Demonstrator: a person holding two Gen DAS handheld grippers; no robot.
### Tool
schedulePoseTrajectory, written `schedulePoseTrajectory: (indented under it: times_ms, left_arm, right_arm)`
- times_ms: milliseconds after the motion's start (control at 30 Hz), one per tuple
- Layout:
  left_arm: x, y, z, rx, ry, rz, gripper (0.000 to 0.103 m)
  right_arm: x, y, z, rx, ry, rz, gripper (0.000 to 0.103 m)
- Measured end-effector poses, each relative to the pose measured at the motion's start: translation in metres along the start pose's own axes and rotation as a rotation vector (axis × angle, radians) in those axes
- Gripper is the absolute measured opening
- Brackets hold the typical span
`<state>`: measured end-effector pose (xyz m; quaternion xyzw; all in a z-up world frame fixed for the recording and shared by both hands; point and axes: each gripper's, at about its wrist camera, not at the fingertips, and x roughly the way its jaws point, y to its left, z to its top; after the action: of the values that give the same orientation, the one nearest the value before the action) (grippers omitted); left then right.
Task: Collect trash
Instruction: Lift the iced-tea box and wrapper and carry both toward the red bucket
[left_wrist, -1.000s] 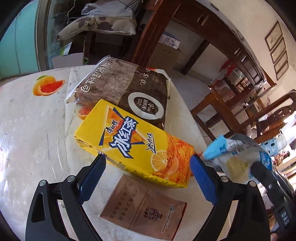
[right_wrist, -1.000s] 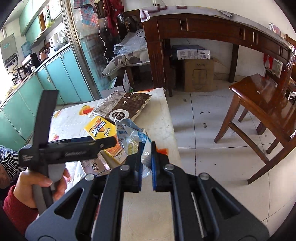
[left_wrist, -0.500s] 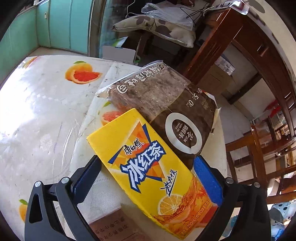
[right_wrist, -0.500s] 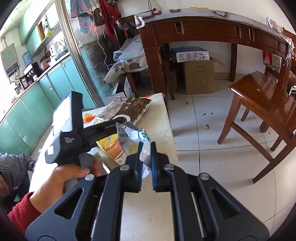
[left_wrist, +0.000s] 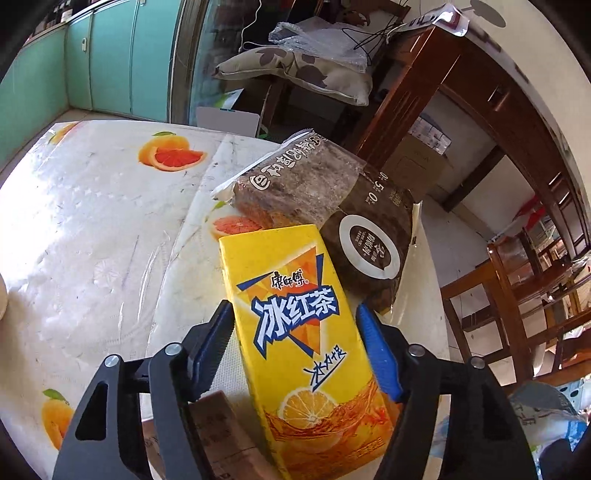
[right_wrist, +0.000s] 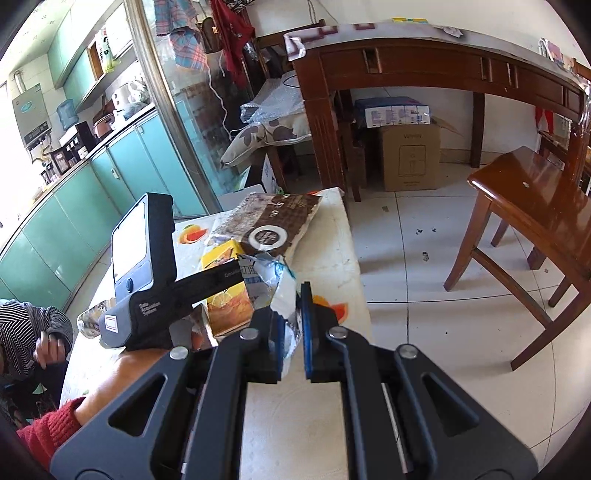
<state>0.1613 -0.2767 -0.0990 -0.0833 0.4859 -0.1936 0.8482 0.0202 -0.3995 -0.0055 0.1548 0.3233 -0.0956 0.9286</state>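
1. The yellow drink carton (left_wrist: 299, 354) reads "康师傅 冰红茶" in blue and white over an orange-slice picture; it lies on the counter (left_wrist: 92, 229), whose cloth carries printed orange slices.
2. Just behind the carton lies a brown snack bag (left_wrist: 325, 206) with a white ring label and the digits "0.5"; its other writing is too small to read.
3. The left gripper (left_wrist: 295, 343) has its jaws partly open, one blue pad at each long side of the carton, apparently touching it.
4. The right gripper (right_wrist: 293, 325), right of the carton, has its jaws nearly closed on a crumpled white-and-blue wrapper (right_wrist: 275, 284).
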Motion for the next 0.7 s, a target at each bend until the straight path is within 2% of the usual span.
schedulePoseTrajectory:
  times_ms: [133,467,600,700]
  left_arm:
    - [-0.021,0.013,-0.003,0.0,-0.001,-0.085,0.058]
    - [-0.116,0.035,-0.006,0.139,-0.141,-0.236,0.058]
    - [-0.148,0.056,-0.018,0.196,-0.182,-0.22,0.058]
    - [-0.167,0.073,-0.028,0.247,-0.223,-0.164,0.058]
  right_arm:
    - [-0.005,0.015,-0.002,-0.04,-0.012,0.014,0.008]
    - [-0.022,0.055,-0.005,-0.108,-0.077,0.073,0.008]
    - [-0.029,0.079,-0.005,-0.147,-0.1,0.089,0.008]
    - [-0.033,0.097,-0.009,-0.173,-0.116,0.094,0.008]
